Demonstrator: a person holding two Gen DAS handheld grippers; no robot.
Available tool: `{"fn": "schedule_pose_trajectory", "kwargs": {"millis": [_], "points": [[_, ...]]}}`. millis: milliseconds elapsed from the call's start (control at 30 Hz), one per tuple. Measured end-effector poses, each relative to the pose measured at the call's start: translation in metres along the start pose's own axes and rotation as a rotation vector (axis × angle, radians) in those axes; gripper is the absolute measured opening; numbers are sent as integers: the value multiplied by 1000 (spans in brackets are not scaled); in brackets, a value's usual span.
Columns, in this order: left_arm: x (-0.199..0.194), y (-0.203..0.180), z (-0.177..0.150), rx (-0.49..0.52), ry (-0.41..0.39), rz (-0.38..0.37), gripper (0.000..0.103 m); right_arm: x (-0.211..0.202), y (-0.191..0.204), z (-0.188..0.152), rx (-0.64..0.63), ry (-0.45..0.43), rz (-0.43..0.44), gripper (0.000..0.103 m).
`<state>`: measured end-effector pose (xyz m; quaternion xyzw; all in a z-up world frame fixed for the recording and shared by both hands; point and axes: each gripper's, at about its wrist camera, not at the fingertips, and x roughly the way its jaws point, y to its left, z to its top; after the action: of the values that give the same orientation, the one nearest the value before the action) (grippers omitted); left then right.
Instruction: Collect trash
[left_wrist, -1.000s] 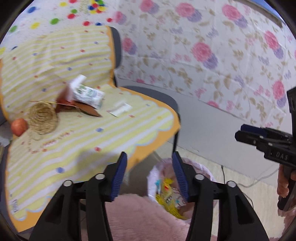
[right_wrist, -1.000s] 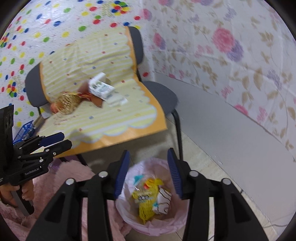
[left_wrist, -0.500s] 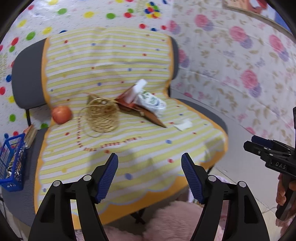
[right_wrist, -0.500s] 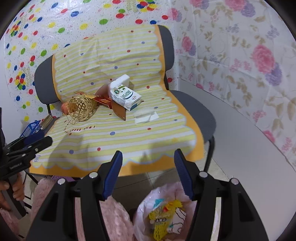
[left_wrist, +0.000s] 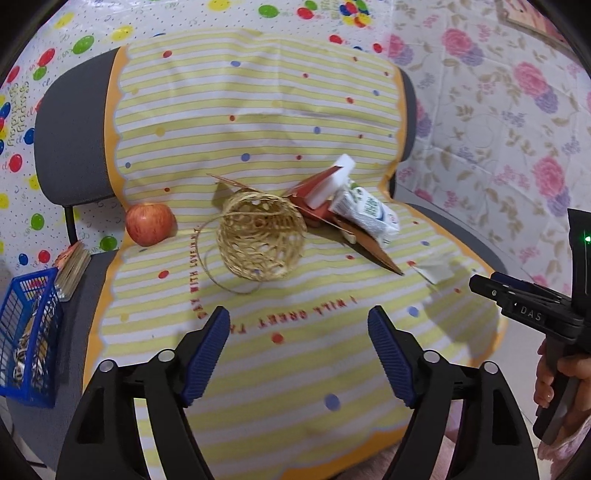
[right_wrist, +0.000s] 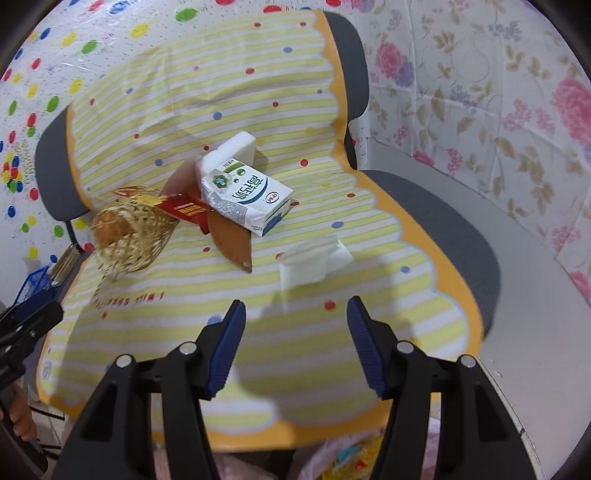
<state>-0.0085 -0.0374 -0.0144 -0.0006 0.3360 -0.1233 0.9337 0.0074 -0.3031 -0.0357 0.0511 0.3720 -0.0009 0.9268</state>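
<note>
Left wrist view: the left gripper (left_wrist: 298, 356) is held above the front of a yellow-striped cloth (left_wrist: 258, 110) draped over a grey chair (left_wrist: 70, 122); its jaws are wide apart and opening, with nothing between the blue pads. Ahead of them on the seat a woven wicker ball (left_wrist: 261, 238) with a loose strand is seen, and a red apple (left_wrist: 149, 224) lies to its left, apart from it. Just right of the ball a pile of trash is noted: a red paper packet (left_wrist: 314, 195), a white milk carton (left_wrist: 365, 214) lying on its side across it, and a brown card piece (left_wrist: 373, 249) projecting from beneath. A crumpled white tissue (left_wrist: 436, 268) lies alone further right, near the cloth's edge. A blue wire basket (left_wrist: 27, 332) stands at the left edge of the seat. The right gripper (left_wrist: 480, 283) enters at the right edge, held by a hand (left_wrist: 565, 373); from this side its jaw state cannot be told. Right wrist view: the right gripper (right_wrist: 295, 349) is seen with jaws apart and empty, held over the cloth just short of the tissue (right_wrist: 314, 258), which is not touched. The milk carton (right_wrist: 247, 199) lies beyond, leaning on a white block (right_wrist: 236, 147), with the red packet (right_wrist: 184, 210) and wicker ball (right_wrist: 129, 236) to its left. A pink-lined trash bag (right_wrist: 343, 458) with wrappers inside is partly visible below the seat's front edge.
</note>
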Motion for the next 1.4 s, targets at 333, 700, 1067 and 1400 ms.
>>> {"fn": "schedule_pose_trajectory", "kwargs": {"millis": [333,700,1067,1400], "points": [[28,12,7,-14,34,3,78,60,-19,26,185,55,10,61],[18,12,8,-17,30,-1,78,36,-10,29,136,19,26,2],[18,-17,63,90,-74,44,78,-41,10,26,-110,-84,-4,2],[107,-45,111,216,31,125,75,-37,-4,42,-72,-96,24,2]]}}
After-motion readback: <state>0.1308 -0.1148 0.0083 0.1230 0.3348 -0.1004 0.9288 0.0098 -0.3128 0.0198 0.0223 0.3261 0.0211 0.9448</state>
